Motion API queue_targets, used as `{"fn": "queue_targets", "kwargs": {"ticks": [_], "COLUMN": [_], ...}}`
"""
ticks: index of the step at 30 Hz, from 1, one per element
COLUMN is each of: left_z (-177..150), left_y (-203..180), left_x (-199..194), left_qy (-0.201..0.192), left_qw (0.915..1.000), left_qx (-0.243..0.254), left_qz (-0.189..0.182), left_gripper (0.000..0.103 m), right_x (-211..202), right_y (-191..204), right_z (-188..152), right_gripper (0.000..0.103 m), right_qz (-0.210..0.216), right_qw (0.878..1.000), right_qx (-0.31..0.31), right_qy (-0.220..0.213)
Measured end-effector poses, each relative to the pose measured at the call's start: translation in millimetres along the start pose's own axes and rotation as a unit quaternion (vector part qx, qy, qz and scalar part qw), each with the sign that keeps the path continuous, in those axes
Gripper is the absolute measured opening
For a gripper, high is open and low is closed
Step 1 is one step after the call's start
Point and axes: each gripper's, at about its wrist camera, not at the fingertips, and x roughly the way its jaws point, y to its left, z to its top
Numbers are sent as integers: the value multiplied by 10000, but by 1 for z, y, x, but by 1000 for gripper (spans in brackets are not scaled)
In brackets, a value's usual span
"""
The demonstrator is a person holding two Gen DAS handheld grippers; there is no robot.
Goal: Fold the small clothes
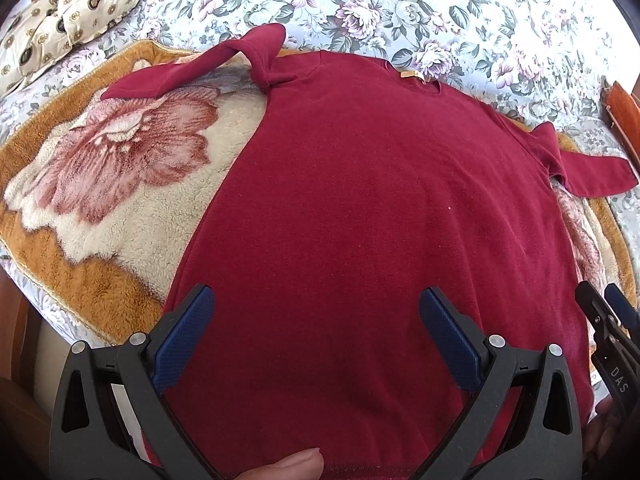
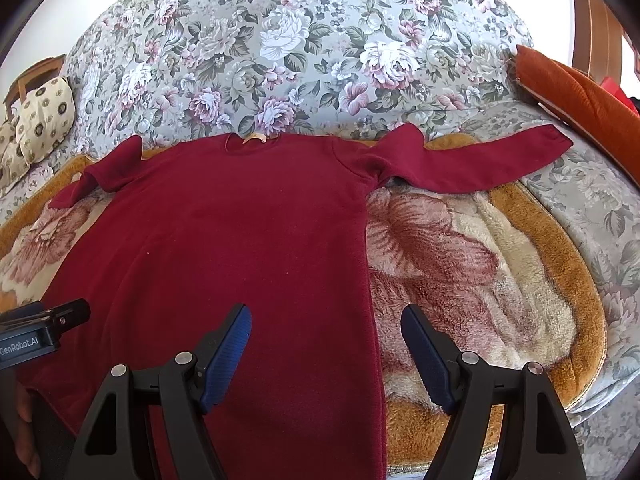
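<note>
Spread wide, the left gripper (image 1: 316, 308) hangs over the lower part of a dark red long-sleeved top (image 1: 360, 200), its blue-padded fingers (image 1: 188, 336) apart with nothing between them. From the left wrist, the top lies flat, neck away from the camera, on a plush blanket (image 1: 100, 184) with an orange border and a big pink flower. That blanket rests on a floral bedspread (image 1: 400, 0). One sleeve (image 1: 192, 68) is twisted near the shoulder and trails toward the blanket's left edge; the other sleeve (image 1: 588, 172) reaches the blanket's right edge. A small tan label (image 1: 409, 75) shows at the neckline. A patterned cream pillow (image 1: 68, 12) sits at the bedspread's far left corner. At the bottom edge a fingertip (image 1: 296, 464) of the person shows, and the right gripper (image 1: 604, 308) enters at the right edge.

From the right wrist, the right gripper (image 2: 326, 332) is likewise wide open and empty, one finger over the top (image 2: 224, 240) and the other over the blanket (image 2: 480, 280), straddling the garment's right side seam. The right sleeve (image 2: 480, 160) stretches out straight toward the blanket's far right corner. An orange cushion (image 2: 580, 92) lies at the bedspread's (image 2: 320, 40) right edge. Part of the left gripper's body (image 2: 40, 328) shows at the left.
</note>
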Motion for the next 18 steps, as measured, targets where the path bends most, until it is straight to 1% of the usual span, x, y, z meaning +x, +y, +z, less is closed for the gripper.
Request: {"fn": "queue_targets", "kwargs": {"ticks": [10,13,18], "left_z": [-5,-5,-4], "left_y": [-1,0,-1], "left_x": [7,8,4], "left_qy": [114,155,80], "left_qw": [9999,9999,10000], "left_qx": [-1,-47,-34], "left_qz": [-7,-25,-26], "left_gripper": [103,103,103], "right_x": [2,2,3], "right_y": [5,5,3], "right_z": [-1,-1,0], "right_gripper": [75,75,75], "right_qz": [-237,-265,-222], "right_qw": [9997,9995,9997], "right_qx": [-94,-125,-92], "right_qy": [70,79,97]}}
